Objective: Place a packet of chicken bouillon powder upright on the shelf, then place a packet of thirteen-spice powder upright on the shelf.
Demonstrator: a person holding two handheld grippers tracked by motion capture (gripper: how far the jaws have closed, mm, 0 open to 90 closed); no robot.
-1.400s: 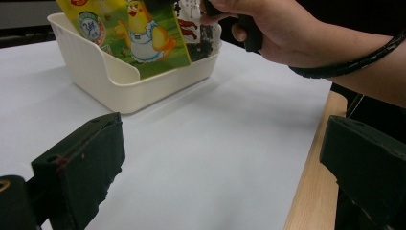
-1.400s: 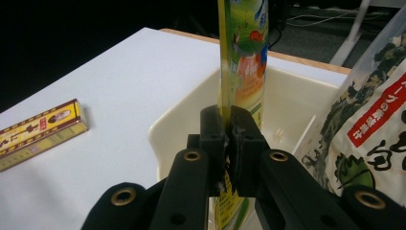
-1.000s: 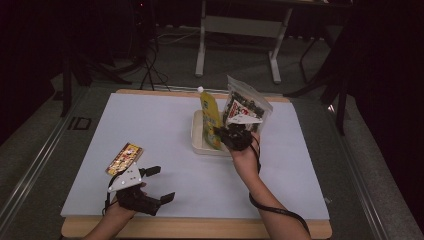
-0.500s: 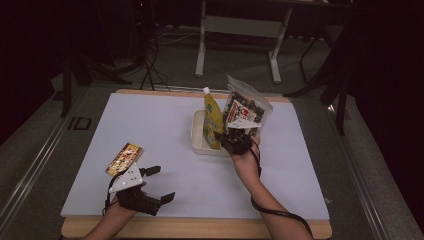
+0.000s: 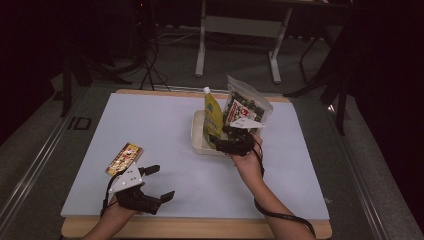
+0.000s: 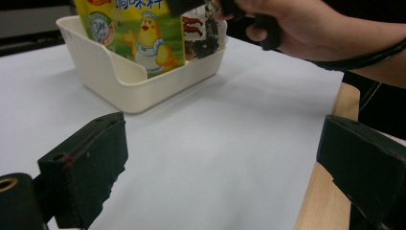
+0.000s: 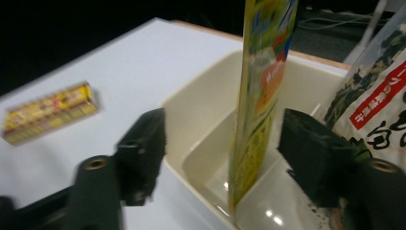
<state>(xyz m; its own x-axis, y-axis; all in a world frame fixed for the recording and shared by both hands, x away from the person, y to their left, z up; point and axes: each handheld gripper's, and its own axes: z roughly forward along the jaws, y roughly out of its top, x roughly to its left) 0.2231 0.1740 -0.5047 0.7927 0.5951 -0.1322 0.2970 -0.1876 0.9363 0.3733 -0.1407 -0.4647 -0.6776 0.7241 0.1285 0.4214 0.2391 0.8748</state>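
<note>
Jaws on the right gripper (image 5: 223, 140) have just been opening at the cream tray (image 5: 198, 142), where a second ago they were clamped on the yellow pouch (image 5: 213, 114); the pouch itself is standing where it stood, and the left gripper is keeping its place.

Going left to right across the white table (image 5: 165, 120): a yellow-and-red snack bar (image 5: 125, 157) is lying flat near the left edge, just beyond the left gripper (image 5: 161, 181), whose jaws are gaping wide with nothing between them (its own view is showing bare tabletop between the two black pads). Right of centre, the cream tray is sitting with the yellow pouch standing upright on edge inside it; in the right gripper view the pouch (image 7: 261, 91) is rising between the parted jaws, neither pad pressing on it. Beside it, at the tray's right end, a clear bag of dark dried food (image 5: 246, 107) with a red-and-white label is leaning upright, the person's right hand (image 5: 247, 160) resting just below it.
</note>
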